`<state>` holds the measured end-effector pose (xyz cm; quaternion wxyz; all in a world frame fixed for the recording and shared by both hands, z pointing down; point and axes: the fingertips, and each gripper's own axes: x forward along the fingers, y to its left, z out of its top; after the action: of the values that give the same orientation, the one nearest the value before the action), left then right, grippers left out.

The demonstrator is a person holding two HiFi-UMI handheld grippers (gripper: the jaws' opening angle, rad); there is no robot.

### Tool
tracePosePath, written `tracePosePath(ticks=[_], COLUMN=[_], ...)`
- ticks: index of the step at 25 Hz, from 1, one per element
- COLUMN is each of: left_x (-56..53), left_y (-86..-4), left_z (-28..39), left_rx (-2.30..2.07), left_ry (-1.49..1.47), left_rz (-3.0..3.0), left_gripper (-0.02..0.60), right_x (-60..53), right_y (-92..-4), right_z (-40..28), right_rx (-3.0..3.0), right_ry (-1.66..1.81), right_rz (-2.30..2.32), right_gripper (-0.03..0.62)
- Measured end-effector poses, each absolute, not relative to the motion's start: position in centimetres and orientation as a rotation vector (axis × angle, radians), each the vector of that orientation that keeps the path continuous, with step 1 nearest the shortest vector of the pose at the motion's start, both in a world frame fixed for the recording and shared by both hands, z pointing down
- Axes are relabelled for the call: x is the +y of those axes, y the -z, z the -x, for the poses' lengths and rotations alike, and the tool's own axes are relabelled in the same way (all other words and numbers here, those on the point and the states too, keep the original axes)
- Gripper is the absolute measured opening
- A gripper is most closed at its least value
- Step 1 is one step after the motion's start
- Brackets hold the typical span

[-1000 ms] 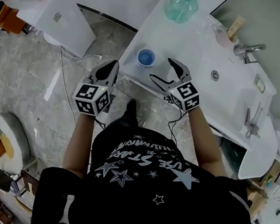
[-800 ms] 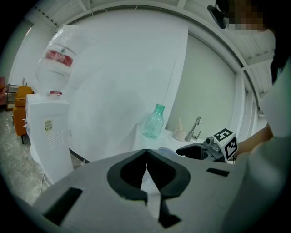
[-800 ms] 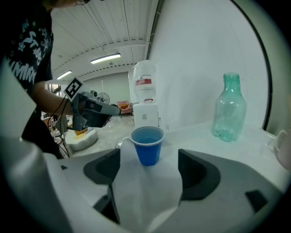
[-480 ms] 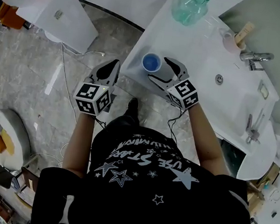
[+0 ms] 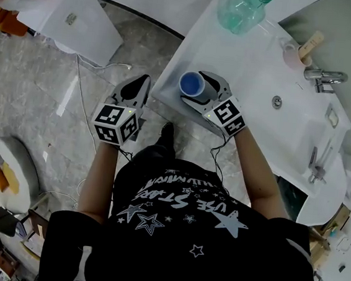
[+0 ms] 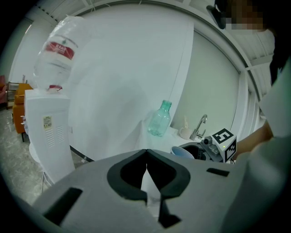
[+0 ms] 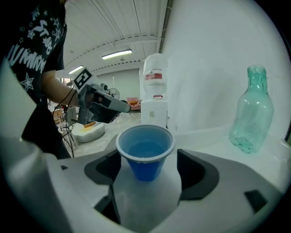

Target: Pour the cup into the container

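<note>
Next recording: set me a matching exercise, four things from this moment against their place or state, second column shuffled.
Things:
1. blue cup
2. green bottle
3. left gripper
4. right gripper

Place or state:
A. jaws shut, nothing between them
B. upright at the far end of the counter
C. jaws open, one on each side of a cup
D. stands near the counter's front edge, between two jaws

Pairs: 1-D, 2-B, 3-A, 4-C

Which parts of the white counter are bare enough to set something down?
Bare: the stretch of white counter between the blue plastic cup and the green glass bottle. Crowded: the near corner, where the right tool straddles the cup, and around the metal tap.
</note>
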<state>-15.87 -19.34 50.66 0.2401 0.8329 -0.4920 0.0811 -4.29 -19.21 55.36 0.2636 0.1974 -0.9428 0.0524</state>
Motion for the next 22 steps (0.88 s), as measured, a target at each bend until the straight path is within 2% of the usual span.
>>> tracePosePath(ticks=[13,16,22], left_x=[-20.2,-20.2,-20.4], left_y=[-51.6,-51.6,-51.8], left_z=[16.6,16.7,16.7], left_rx=[-1.341,-1.340,-1.336], left_ry=[-0.251,-0.253,-0.258], left_rz=[-2.269,-2.268,-2.273], left_gripper=[0.011,0.011,0.011], right_x=[-19.6,-19.4,-19.4], right_y=[-55.6,-55.6,-55.5], right_z=[6.0,6.2,6.3], right_rx=[-2.584,-2.584,-2.589], right_ry=[-0.097,-0.077,-0.085], right_rz=[-0.445,-0.418,-0.421], right_gripper=[0.356,0.312,0.297])
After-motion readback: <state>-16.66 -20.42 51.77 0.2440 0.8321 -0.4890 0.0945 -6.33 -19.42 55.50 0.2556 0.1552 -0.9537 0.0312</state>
